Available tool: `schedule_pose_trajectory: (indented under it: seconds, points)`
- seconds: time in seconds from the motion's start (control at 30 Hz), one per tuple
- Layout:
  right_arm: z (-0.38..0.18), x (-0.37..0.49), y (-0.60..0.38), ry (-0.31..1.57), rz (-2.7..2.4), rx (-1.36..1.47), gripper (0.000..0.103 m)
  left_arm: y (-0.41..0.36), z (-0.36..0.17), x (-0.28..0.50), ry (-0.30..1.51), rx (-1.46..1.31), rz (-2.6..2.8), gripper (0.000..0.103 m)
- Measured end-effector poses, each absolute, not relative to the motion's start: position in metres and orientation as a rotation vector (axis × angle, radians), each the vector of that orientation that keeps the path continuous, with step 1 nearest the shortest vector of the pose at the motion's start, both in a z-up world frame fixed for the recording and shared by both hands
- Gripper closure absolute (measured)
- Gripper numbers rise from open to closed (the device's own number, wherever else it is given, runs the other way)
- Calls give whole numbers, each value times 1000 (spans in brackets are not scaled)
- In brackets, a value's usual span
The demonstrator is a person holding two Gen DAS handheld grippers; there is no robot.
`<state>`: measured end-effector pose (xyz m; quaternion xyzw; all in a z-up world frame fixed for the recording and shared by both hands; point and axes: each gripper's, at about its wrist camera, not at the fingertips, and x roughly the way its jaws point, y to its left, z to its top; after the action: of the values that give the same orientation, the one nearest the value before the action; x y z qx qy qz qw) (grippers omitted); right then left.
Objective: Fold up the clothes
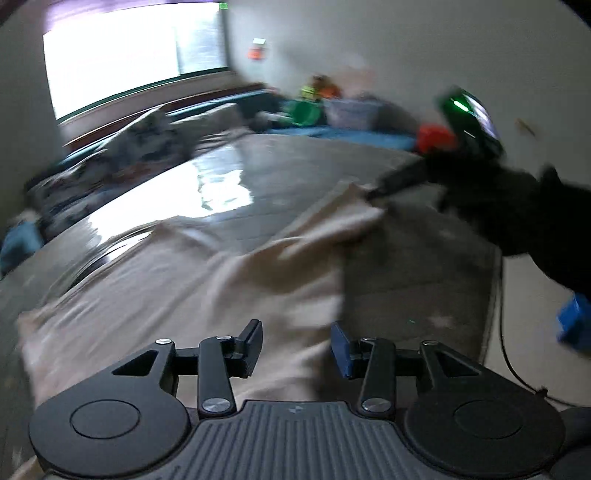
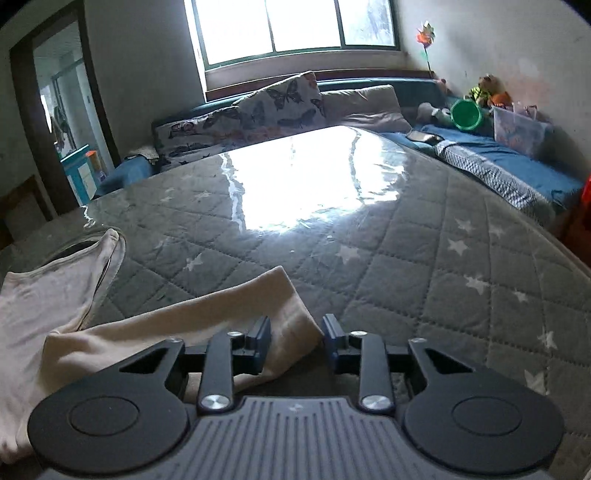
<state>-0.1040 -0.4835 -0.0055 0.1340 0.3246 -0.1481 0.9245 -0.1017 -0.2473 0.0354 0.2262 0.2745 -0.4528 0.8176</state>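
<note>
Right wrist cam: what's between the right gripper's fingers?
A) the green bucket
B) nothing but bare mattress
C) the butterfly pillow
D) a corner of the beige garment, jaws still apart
D: a corner of the beige garment lies between the open fingers of the right gripper, which stand apart on either side of it over the mattress.

Ahead of the gripper: grey star-quilted mattress (image 2: 406, 266) under glaring plastic; beyond, butterfly-print pillow (image 2: 273, 103), bright window (image 2: 295, 26). Right: green bucket (image 2: 466, 114), blue bedding (image 2: 517, 166). Left: doorway (image 2: 62, 110).
</note>
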Motion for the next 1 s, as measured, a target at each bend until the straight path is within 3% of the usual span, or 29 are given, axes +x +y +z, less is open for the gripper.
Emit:
schedule_pose_trajectory:
  seconds: [0.23,0.3,0.43,0.47,0.77,1.0]
  points:
    - [10,-107,-482,635,-289,233,93,-295,9,-100,569,622,-943,62]
    - [20,-106,-479,613,-285,195,93,-297,8,-97,565,618,-950,70]
    - [41,-98,-477,566,-282,123,94,-297,6,-94,575,621,-990,97]
    - [45,-94,-476,556,-280,109,94,-296,6,-94,570,628,-1002,99]
    - [29,-58,-485,611,-358,57,92,-276,12,-99,565,587,-1157,98]
    - [29,-73,-457,583,-271,17,75,-250,29,-91,558,469,-1135,96]
